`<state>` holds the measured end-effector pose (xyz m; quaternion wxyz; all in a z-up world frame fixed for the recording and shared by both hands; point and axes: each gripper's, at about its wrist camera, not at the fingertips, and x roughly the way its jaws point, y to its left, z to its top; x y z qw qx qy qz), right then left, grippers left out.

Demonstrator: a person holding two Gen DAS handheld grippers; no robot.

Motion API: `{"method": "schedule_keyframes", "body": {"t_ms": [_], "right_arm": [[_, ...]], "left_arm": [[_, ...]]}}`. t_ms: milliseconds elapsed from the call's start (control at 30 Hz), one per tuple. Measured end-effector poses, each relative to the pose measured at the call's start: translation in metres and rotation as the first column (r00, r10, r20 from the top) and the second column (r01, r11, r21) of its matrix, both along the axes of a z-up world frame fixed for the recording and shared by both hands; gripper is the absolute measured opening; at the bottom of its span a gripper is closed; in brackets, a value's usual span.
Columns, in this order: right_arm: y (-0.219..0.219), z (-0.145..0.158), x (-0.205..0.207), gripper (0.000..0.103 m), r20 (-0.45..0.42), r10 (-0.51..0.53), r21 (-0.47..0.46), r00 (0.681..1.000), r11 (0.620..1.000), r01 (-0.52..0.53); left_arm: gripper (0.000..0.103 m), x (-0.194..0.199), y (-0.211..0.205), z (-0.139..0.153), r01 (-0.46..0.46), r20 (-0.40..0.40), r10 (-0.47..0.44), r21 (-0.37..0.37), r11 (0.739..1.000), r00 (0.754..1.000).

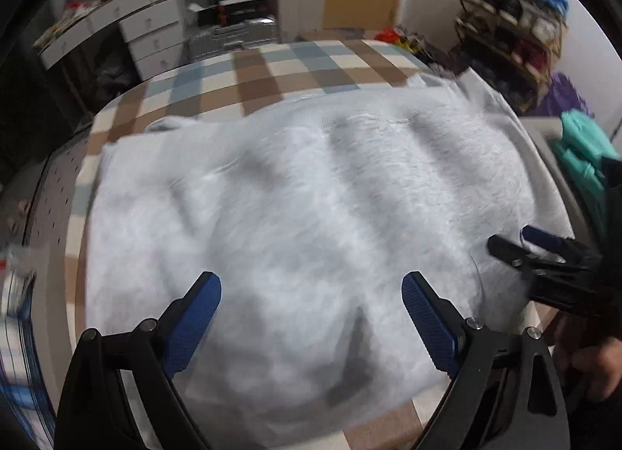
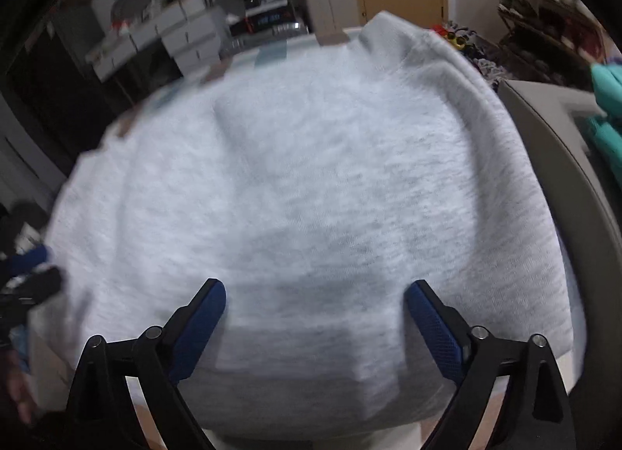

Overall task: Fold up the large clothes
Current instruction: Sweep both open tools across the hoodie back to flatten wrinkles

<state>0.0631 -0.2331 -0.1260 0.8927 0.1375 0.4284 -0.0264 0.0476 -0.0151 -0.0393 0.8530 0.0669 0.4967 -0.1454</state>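
A light grey sweatshirt [image 1: 303,216] lies spread over a table covered with a brown, blue and cream checked cloth [image 1: 272,65], filling most of both wrist views. Its fabric is rumpled into soft ridges, and in the right wrist view a ribbed edge [image 2: 392,34] sits at the far side. The left gripper [image 1: 311,294] hovers over the near part of the garment with its blue-padded fingers spread wide, holding nothing. The right gripper [image 2: 315,302] is likewise spread wide above the sweatshirt, empty. In the left wrist view the right gripper's tips [image 1: 521,242] reach over the garment's right edge. A teal garment [image 1: 583,154] lies off to the right, beyond the table
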Motion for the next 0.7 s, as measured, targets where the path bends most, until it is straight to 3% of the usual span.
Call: {"method": "schedule_keyframes", "body": {"t_ms": [67, 133, 200, 300, 333, 367, 400, 467, 533, 567, 633, 700], "right_arm": [[-0.016, 0.008, -0.012, 0.094, 0.042, -0.043, 0.051, 0.998, 0.998, 0.04], [-0.028, 0.008, -0.016, 0.094, 0.058, -0.067, 0.083, 0.996, 0.995, 0.062], [-0.042, 0.004, -0.015, 0.094, 0.037, -0.084, 0.127, 0.996, 0.989, 0.078], [-0.048, -0.003, -0.01, 0.094, 0.013, -0.087, 0.185, 0.996, 0.979, 0.083], [-0.051, -0.002, -0.012, 0.094, 0.018, -0.086, 0.203, 0.996, 0.976, 0.081], [-0.053, 0.001, -0.013, 0.094, 0.025, -0.091, 0.219, 0.995, 0.972, 0.084], [-0.057, 0.004, -0.016, 0.094, 0.038, -0.104, 0.247, 0.994, 0.965, 0.092], [-0.065, 0.012, -0.025, 0.094, 0.063, -0.133, 0.299, 0.989, 0.948, 0.109], [-0.066, 0.014, -0.028, 0.095, 0.081, -0.155, 0.334, 0.985, 0.935, 0.12], [-0.067, 0.017, -0.026, 0.095, 0.083, -0.155, 0.337, 0.984, 0.934, 0.118], [-0.065, 0.016, -0.025, 0.095, 0.079, -0.146, 0.33, 0.986, 0.937, 0.113], [-0.063, 0.013, -0.021, 0.095, 0.068, -0.137, 0.336, 0.988, 0.936, 0.107]], "left_arm": [[0.092, 0.018, -0.015, -0.023, 0.069, -0.099, -0.067, 0.02, 0.997, 0.993], [0.092, 0.034, -0.016, -0.051, 0.059, -0.194, -0.053, 0.026, 0.998, 0.98], [0.098, 0.046, -0.007, -0.062, 0.034, -0.213, -0.045, -0.056, 0.998, 0.976], [0.1, 0.055, -0.011, -0.063, 0.032, -0.277, -0.042, -0.039, 0.999, 0.96], [0.097, 0.059, -0.012, -0.06, 0.03, -0.307, -0.038, -0.031, 0.999, 0.951], [0.084, 0.063, -0.012, -0.052, 0.023, -0.338, -0.036, -0.04, 0.999, 0.941], [0.077, 0.067, -0.013, -0.038, 0.016, -0.337, -0.043, -0.082, 0.997, 0.94], [0.076, 0.073, -0.024, -0.01, 0.046, -0.278, -0.075, -0.108, 0.993, 0.958], [0.078, 0.083, -0.039, 0.007, 0.056, -0.177, -0.06, -0.024, 0.998, 0.982], [0.078, 0.092, -0.047, 0.006, 0.05, -0.167, -0.047, 0.015, 0.999, 0.985], [0.078, 0.111, -0.056, -0.016, 0.038, -0.253, -0.029, 0.031, 0.999, 0.967], [0.078, 0.124, -0.056, -0.054, 0.002, -0.363, 0.005, 0.018, 1.0, 0.932]]}}
